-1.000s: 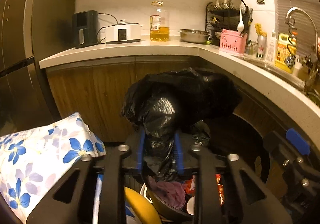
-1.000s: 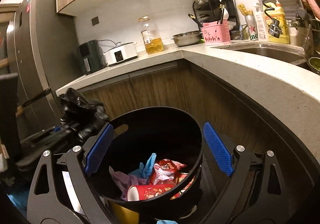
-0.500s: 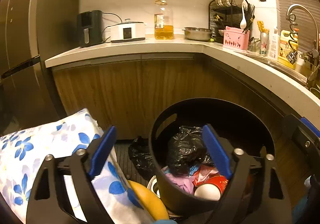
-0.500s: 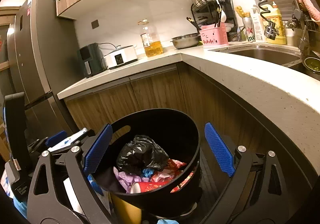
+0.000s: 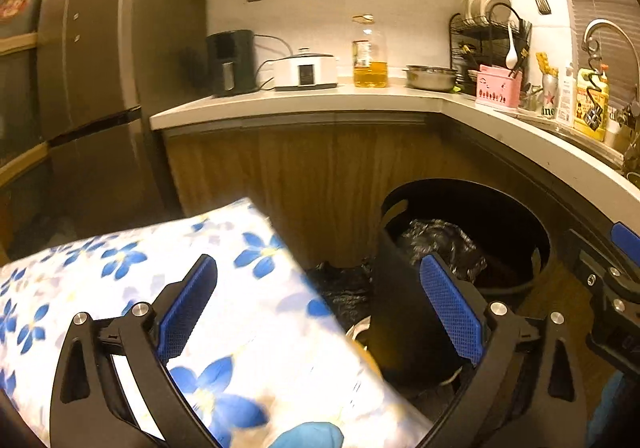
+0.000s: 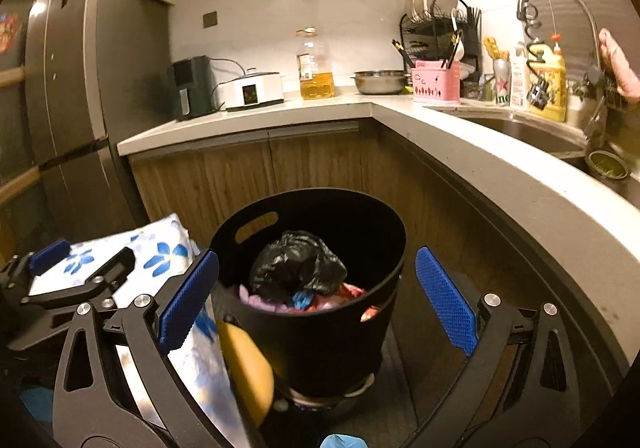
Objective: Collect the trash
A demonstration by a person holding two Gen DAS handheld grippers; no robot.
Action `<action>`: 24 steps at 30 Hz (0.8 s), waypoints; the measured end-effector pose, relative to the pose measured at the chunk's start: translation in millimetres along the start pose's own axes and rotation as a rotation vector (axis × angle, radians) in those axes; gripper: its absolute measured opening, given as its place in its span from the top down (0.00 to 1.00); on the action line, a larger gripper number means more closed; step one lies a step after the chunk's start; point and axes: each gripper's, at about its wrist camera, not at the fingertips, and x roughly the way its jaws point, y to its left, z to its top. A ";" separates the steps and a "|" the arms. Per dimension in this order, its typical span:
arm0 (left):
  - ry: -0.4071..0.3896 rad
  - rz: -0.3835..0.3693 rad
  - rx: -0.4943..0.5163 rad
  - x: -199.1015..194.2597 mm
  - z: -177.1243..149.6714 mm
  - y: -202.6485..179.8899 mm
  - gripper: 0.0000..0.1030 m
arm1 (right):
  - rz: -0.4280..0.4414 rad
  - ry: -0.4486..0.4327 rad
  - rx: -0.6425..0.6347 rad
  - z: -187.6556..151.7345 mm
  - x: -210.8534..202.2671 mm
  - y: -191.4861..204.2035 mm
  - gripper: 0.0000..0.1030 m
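Note:
A black trash bin [image 6: 332, 332] stands on the floor by the cabinets. A crumpled black plastic bag [image 6: 298, 264] lies in it on top of colourful wrappers. My right gripper [image 6: 318, 254] faces the bin from a short way back. Its jaws are opening, with the bin between them but untouched. In the left wrist view the bin [image 5: 400, 312] and the bag [image 5: 440, 244] are to the right. My left gripper [image 5: 316, 264] hangs over a floral cushion [image 5: 160, 288]. Its jaws are opening too, and they hold nothing.
A second black bag [image 5: 344, 284] lies on the floor left of the bin. A yellow object [image 6: 248, 364] leans against the bin's base. The L-shaped counter [image 6: 480, 151] with a sink [image 6: 532, 135] wraps around the right. A fridge [image 6: 80, 87] stands on the left.
The left gripper let go of the black bag, which dropped into the bin. It then opened wide and drew back to the left over the cushion. The right gripper backed off slightly.

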 end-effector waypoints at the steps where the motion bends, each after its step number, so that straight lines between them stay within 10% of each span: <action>1: 0.001 0.005 -0.011 -6.9 -2.5 5.3 0.06 | -0.003 -0.001 -0.011 -2.3 -8.1 5.1 0.05; 24: -0.017 0.054 -0.087 -128.9 -64.7 69.9 0.06 | -0.010 0.033 -0.073 -49.9 -124.9 69.6 0.05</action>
